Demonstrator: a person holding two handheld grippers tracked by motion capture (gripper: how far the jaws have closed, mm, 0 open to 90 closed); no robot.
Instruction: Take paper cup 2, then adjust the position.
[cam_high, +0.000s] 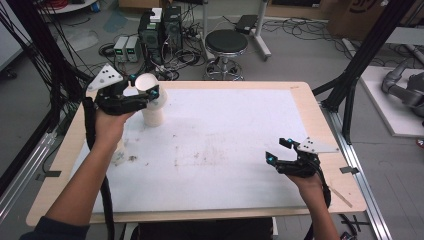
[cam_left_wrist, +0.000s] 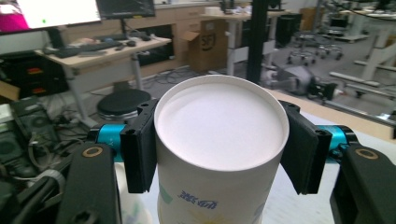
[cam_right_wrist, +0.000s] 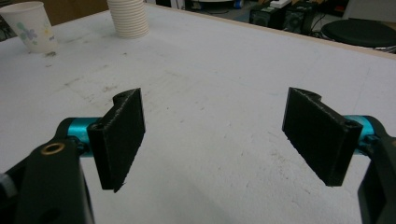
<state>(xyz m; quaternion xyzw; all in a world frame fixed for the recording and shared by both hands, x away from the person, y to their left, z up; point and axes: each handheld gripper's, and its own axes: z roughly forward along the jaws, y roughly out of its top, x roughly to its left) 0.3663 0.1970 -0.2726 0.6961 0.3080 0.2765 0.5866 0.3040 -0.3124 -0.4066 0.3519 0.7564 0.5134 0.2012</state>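
Left claw (cam_left_wrist: 219, 149) pinching paper cup (cam_left_wrist: 219, 140), blue print unreadable; right claw (cam_right_wrist: 224, 140) spread.

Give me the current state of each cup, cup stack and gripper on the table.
Left gripper: shut on the top cup.
Top cup: upside down, on the stack.
Cup stack: inverted, standing on the table.
Single cup: upright, apart from the stack.
Right gripper: open, holding nothing.

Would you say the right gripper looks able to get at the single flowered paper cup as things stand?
Probably yes: the right gripper is open, and bare table lies between it and the flowered cup, which stands apart from the stack of cups.
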